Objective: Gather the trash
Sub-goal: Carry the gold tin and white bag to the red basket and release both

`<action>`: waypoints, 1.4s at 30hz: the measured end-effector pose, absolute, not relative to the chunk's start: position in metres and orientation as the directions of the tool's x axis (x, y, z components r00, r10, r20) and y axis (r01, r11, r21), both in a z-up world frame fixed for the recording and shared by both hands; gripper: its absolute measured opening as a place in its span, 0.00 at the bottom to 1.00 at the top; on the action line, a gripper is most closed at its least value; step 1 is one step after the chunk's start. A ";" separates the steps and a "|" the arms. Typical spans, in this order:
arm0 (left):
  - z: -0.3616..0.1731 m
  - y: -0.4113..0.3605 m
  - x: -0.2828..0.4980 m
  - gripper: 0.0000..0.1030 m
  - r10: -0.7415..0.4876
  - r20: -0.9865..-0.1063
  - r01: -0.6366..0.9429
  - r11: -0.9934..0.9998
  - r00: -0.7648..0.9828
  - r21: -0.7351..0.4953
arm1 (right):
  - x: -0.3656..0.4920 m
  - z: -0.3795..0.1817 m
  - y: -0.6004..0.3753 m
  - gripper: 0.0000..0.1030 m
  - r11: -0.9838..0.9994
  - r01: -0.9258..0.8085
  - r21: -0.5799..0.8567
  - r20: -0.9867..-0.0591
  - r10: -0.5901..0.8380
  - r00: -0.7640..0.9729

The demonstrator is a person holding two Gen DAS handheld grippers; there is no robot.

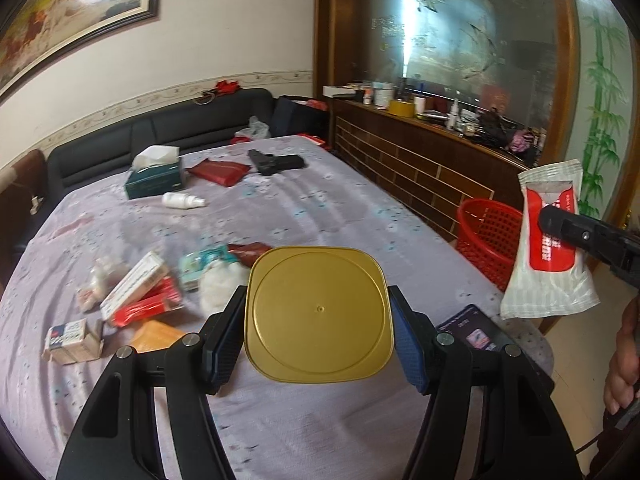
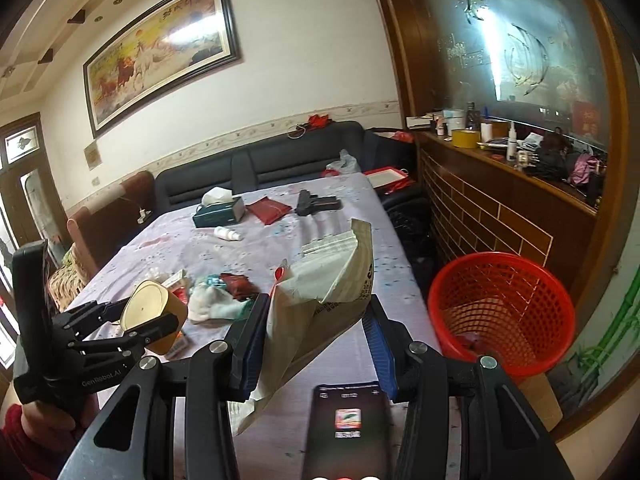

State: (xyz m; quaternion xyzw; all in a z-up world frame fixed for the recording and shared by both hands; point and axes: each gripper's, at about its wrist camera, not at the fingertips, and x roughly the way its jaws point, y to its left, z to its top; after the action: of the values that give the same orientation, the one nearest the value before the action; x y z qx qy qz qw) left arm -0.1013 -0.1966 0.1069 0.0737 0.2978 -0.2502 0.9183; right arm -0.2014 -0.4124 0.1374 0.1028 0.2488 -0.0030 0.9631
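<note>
Left gripper (image 1: 318,334) clamped on a gold square container (image 1: 318,314), base toward the camera, held above the lilac tablecloth (image 1: 320,208). Right gripper (image 2: 314,338) pinching a crumpled white-and-red wrapper (image 2: 320,300) over the table's near right edge, beside the red mesh wastebasket (image 2: 502,312) on the floor. More litter, including cartons (image 1: 134,294) and a tissue wad (image 1: 218,286), sits left of the container; phone (image 2: 348,420) lies under the right gripper.

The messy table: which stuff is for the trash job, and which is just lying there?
For the job: gold square plastic lid in left hand-held gripper; white-and-red wrapper in right hand-held gripper; red mesh basket.

Just lying there: green tissue box, black phone.
</note>
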 end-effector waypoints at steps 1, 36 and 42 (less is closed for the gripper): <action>0.107 -0.203 -0.102 0.63 -0.422 -0.584 0.513 0.858 0.693 -0.010 | -0.202 0.136 -0.417 0.48 0.978 0.063 0.201 -0.480 0.042 0.876; 0.118 -0.308 -0.099 0.63 -0.516 -0.619 0.665 0.746 0.593 0.015 | -0.227 0.136 -0.503 0.48 0.943 0.245 0.227 -0.453 -0.121 0.883; 0.128 -0.356 -0.092 0.63 -0.589 -0.624 0.730 0.682 0.514 -0.043 | -0.238 0.144 -0.550 0.49 0.907 0.367 0.206 -0.433 -0.251 0.865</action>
State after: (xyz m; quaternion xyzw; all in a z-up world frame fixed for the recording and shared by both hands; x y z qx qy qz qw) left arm -0.0915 -0.3563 0.1279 0.1132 0.3114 -0.3823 0.8626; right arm -0.2377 -0.5499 0.1443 0.1424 0.2027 -0.1618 0.9552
